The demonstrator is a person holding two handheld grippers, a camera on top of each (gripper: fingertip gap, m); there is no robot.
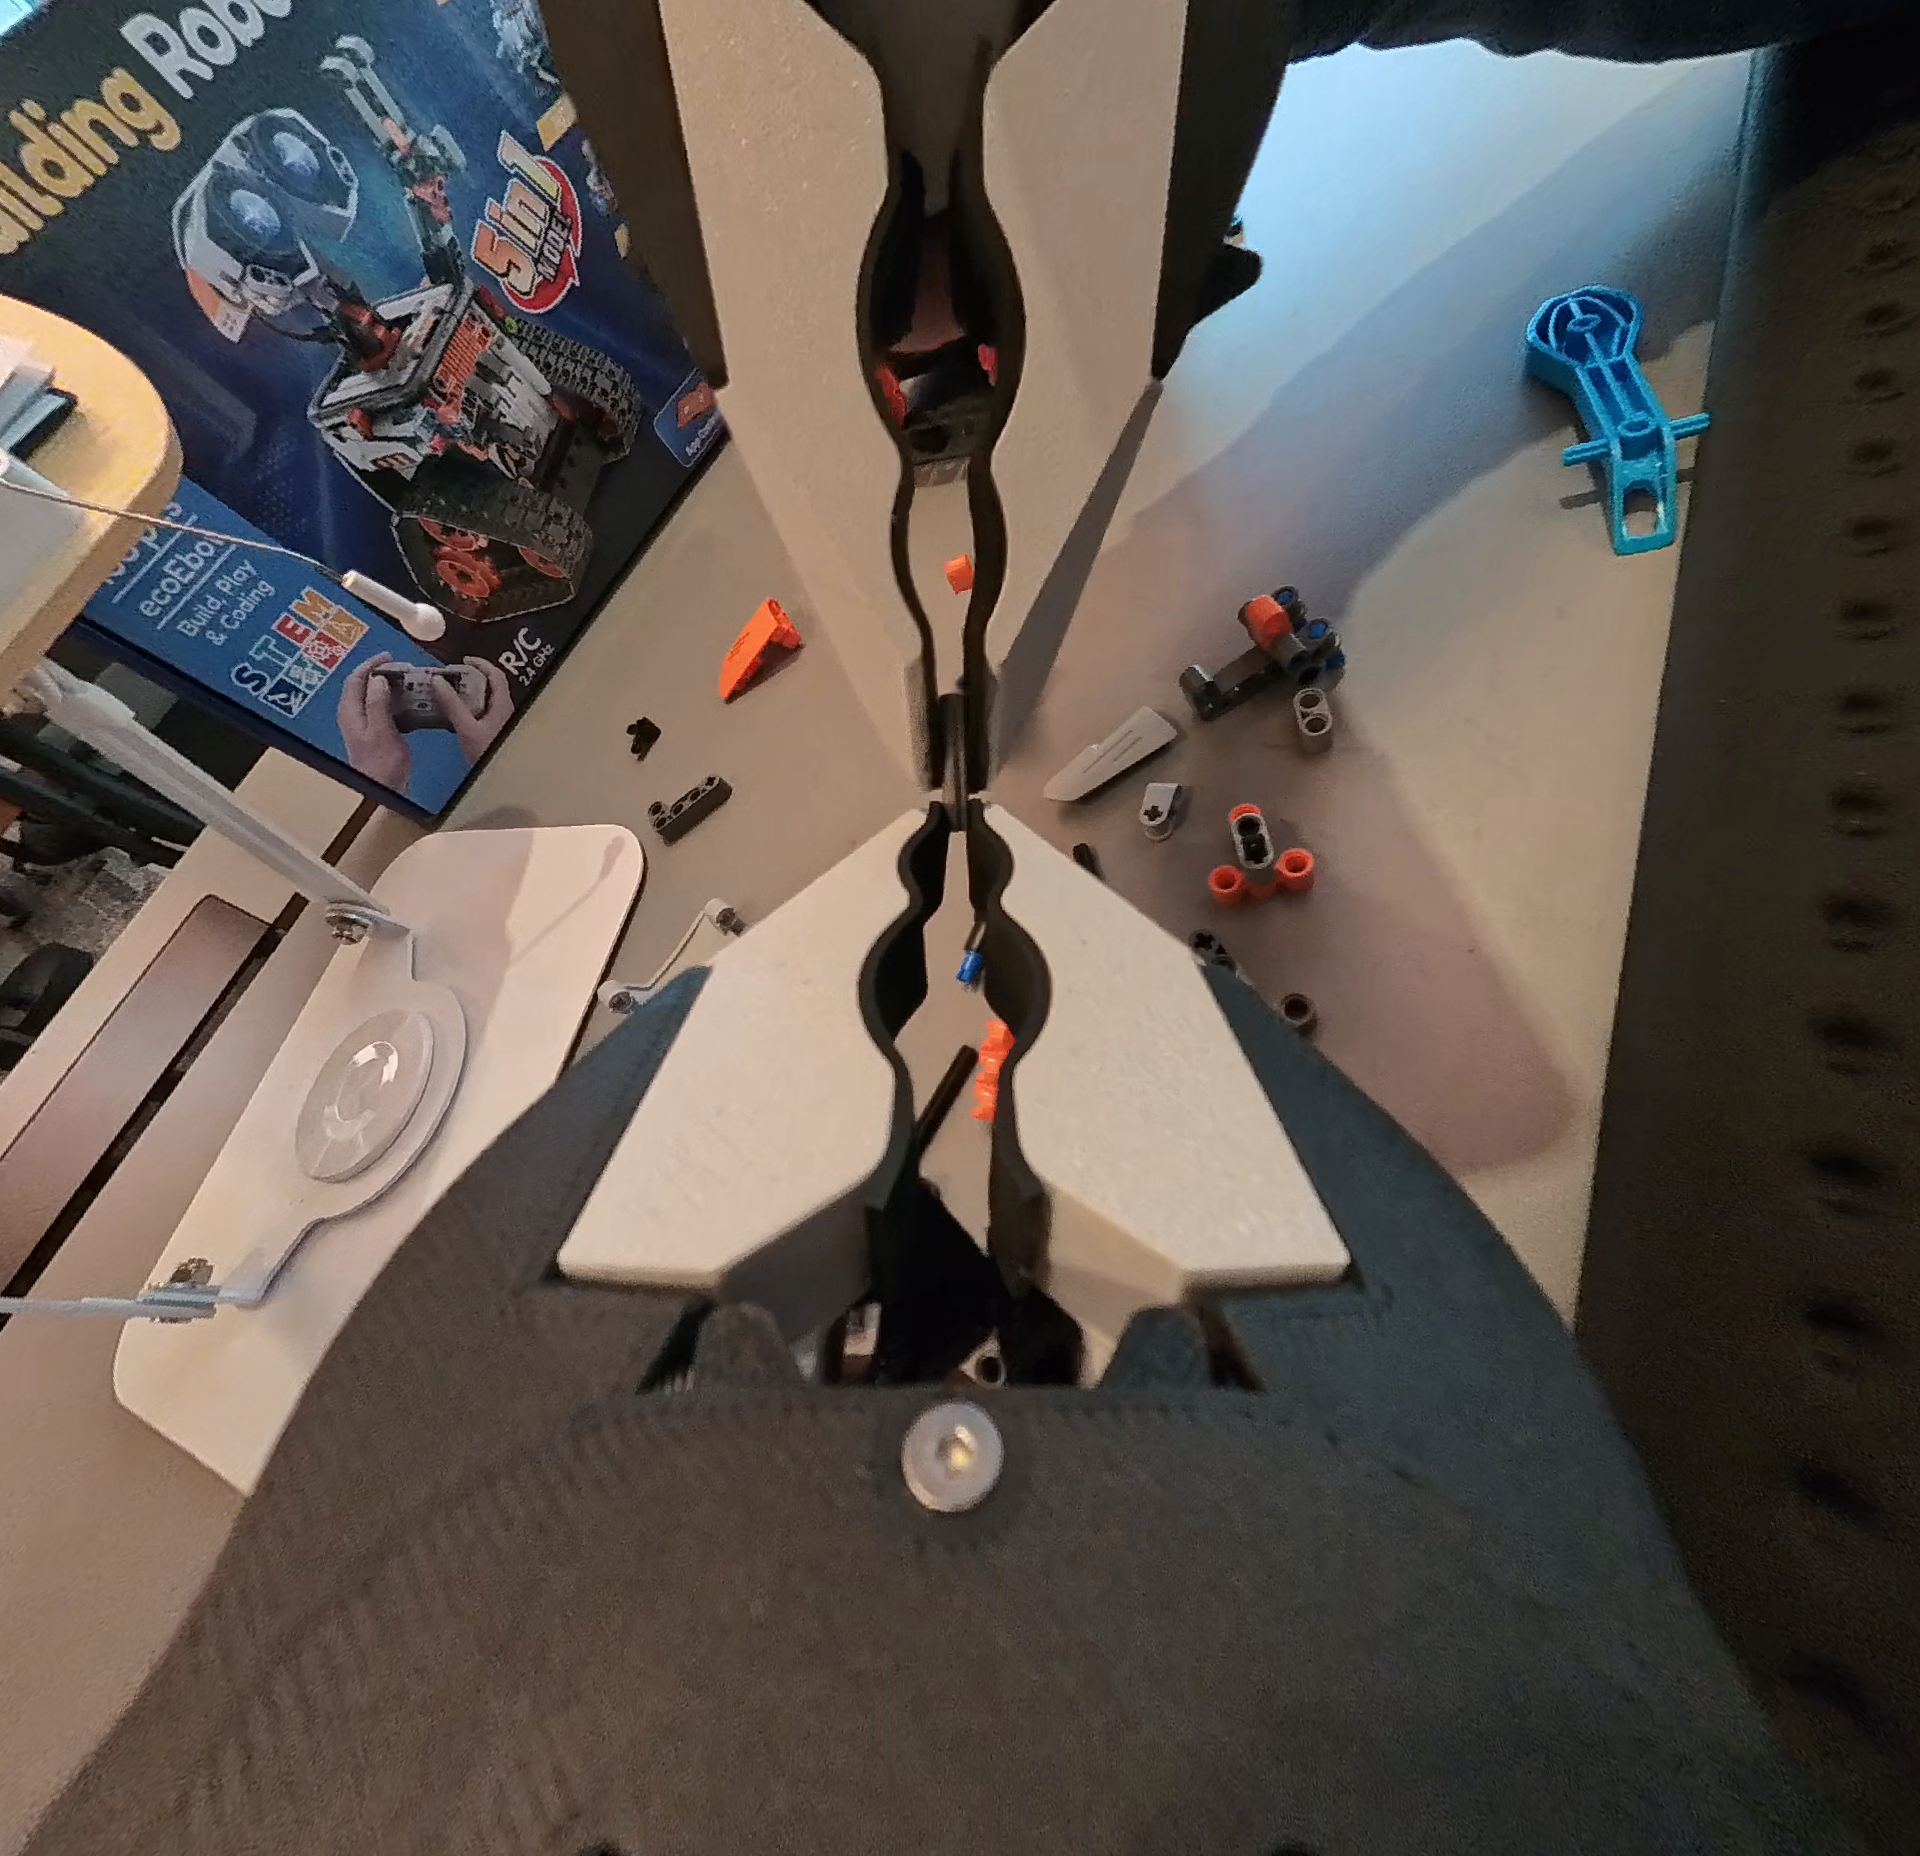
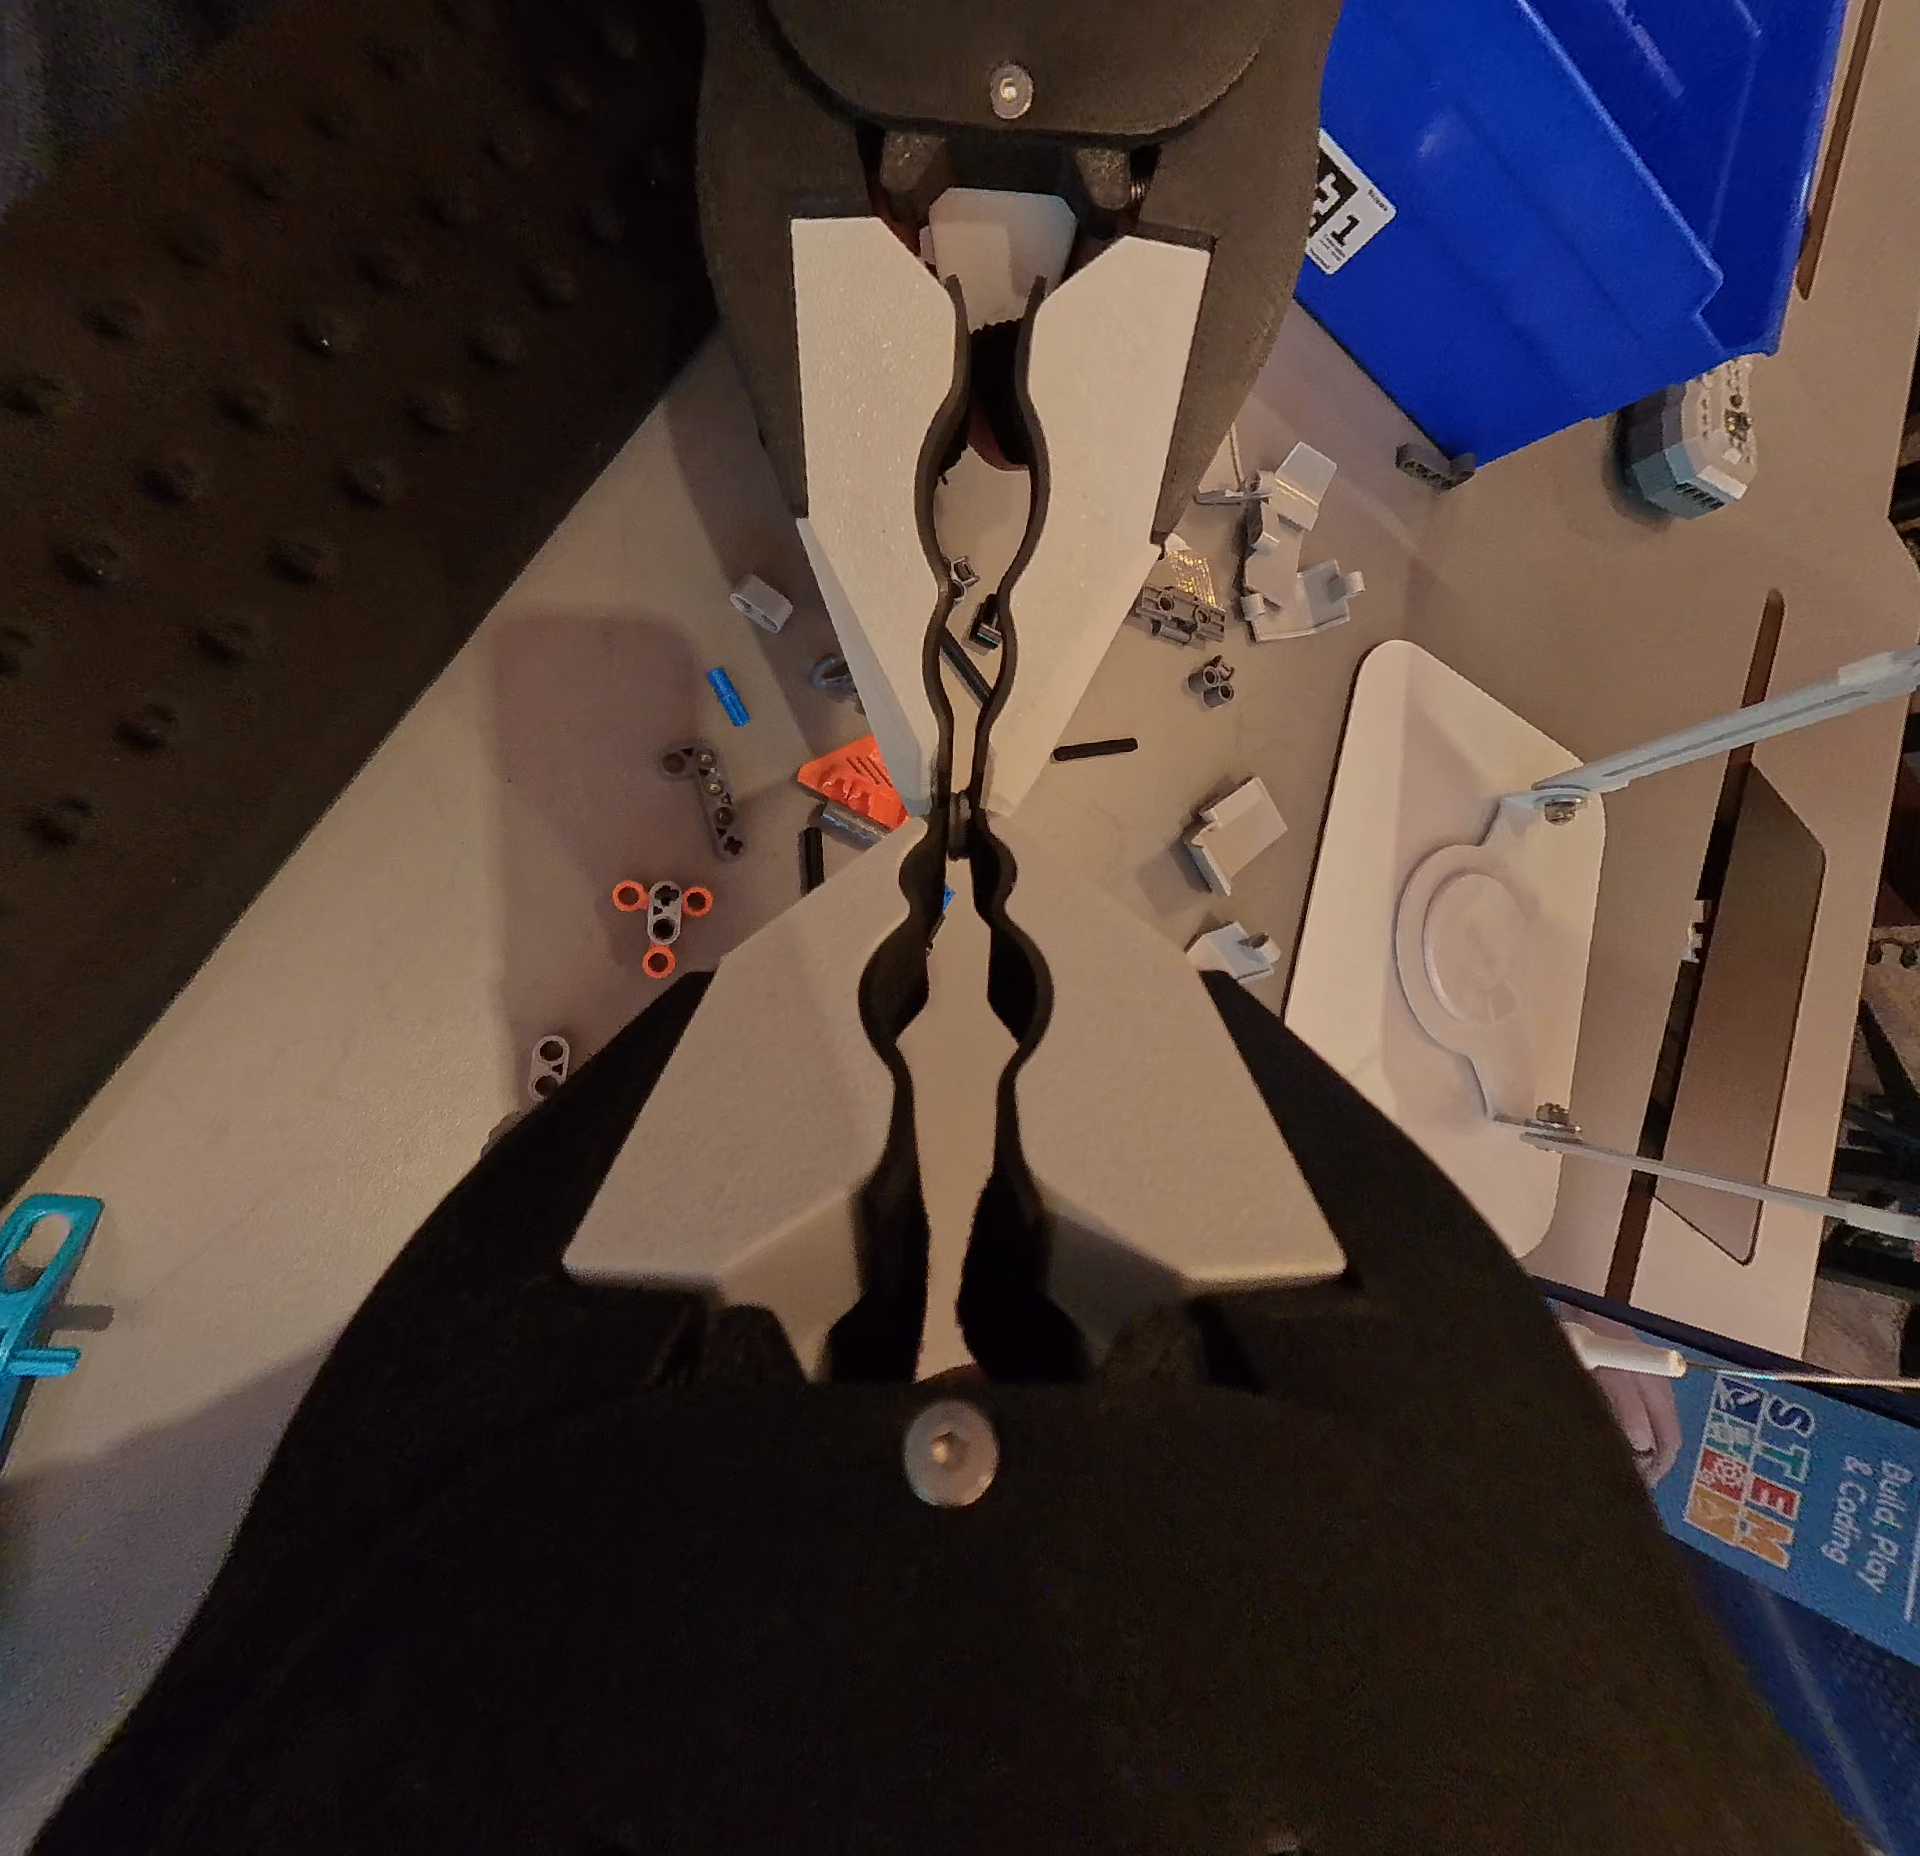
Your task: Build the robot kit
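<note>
A pale beige tabletop (image 1: 1403, 871) is strewn with small plastic building-kit parts. A dark studded mat (image 2: 260, 404) runs along one edge, and a blue printed toy-kit box (image 1: 312, 352) and a blue plastic storage bin (image 2: 1558, 144) stand at the sides. Above it, the left gripper (image 1: 956, 819) and the right gripper (image 2: 961, 840) meet tip to tip. Both are clenched, and they appear to pinch the same short black plastic pin (image 1: 951, 741) from opposite ends. The pin is off the table at the point where the tips meet. Its long axis lies along the line of both sets of fingers, one end toward each gripper, though how deep it sits in the left tips is hard to tell. Nearest below lie an orange wedge-shaped piece (image 1: 758, 648) and a grey connector with orange rings (image 1: 1262, 861). A light blue plastic lever tool (image 1: 1610, 404) lies well apart.
</note>
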